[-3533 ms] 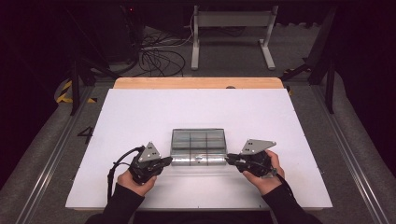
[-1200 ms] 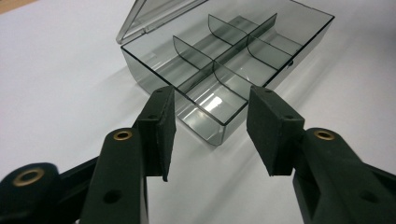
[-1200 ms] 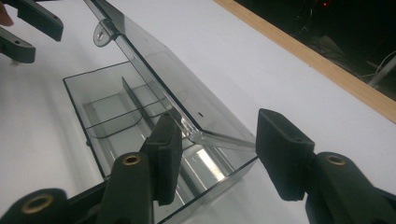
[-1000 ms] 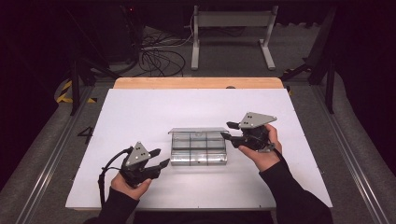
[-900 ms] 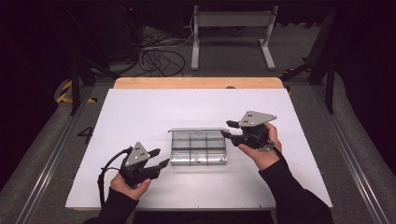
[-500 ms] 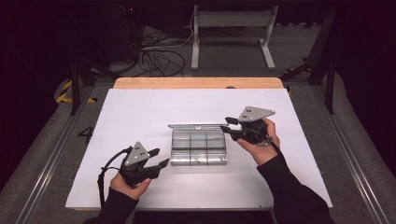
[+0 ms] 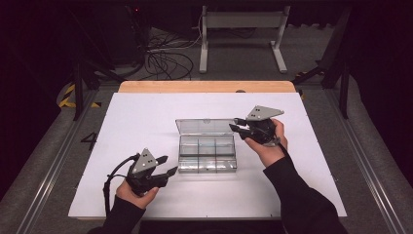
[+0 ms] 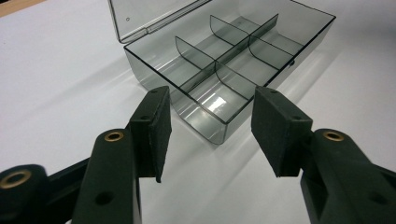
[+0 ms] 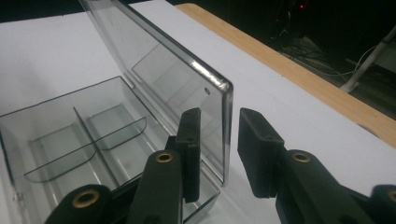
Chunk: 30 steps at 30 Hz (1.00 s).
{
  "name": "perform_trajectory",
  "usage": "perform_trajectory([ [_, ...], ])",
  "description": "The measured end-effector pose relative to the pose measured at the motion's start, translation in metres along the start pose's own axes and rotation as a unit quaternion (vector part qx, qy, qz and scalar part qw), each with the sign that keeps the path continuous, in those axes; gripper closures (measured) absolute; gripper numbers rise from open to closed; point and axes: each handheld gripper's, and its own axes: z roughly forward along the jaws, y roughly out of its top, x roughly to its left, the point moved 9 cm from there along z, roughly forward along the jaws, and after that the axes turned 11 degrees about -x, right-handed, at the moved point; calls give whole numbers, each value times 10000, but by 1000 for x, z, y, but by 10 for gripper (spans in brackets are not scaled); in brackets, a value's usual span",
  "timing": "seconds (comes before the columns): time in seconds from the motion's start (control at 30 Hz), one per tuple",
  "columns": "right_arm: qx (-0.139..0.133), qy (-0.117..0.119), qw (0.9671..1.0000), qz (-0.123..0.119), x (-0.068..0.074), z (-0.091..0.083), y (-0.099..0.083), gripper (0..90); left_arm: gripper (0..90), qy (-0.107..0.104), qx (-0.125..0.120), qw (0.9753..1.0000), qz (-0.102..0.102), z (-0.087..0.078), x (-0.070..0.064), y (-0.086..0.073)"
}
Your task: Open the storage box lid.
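A clear plastic box [image 7: 207, 155] with several empty compartments sits mid-table, and its lid [image 7: 204, 126] stands up at the far side. My right gripper [image 7: 233, 125] is at the lid's right end. In the right gripper view the lid [image 9: 163, 70] passes edge-on between the jaws of that gripper [image 9: 222, 116], which is open, with small gaps on both sides. My left gripper [image 7: 170, 164] is open and holds nothing, just off the box's near left corner. In the left gripper view this gripper [image 8: 212, 100] points at the box [image 8: 233, 51] from a short distance.
The white table top [image 7: 146, 122] ends in a wooden strip [image 7: 207, 86] at the far edge. Cables [image 7: 160, 53] and a metal stand [image 7: 241, 29] lie on the floor beyond it. Bare white surface surrounds the box on all sides.
The right gripper has swung the lid up from flat to standing, moving away from me. The left gripper has drawn back from the box's left end toward the near edge.
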Motion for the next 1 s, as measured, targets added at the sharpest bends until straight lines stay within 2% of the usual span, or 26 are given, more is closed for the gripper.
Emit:
perform_trajectory([
  [0.23,14,-65,10000,58,-5,10,-1,743,479,-17,2,10000,-14,0,0,0],
  [0.5,-11,-203,9996,205,-13,19,0,724,479,-19,13,10000,-23,1,0,-1],
  [0.63,-46,-241,9995,205,-16,22,-1,712,479,-36,26,10000,-25,1,0,-1],
  [0.87,-123,-358,9990,239,-23,31,-3,690,487,-32,94,9999,50,6,-1,-3],
  [1.0,-96,-409,9988,258,-27,37,-6,670,493,-102,213,9997,49,11,-4,-7],
])
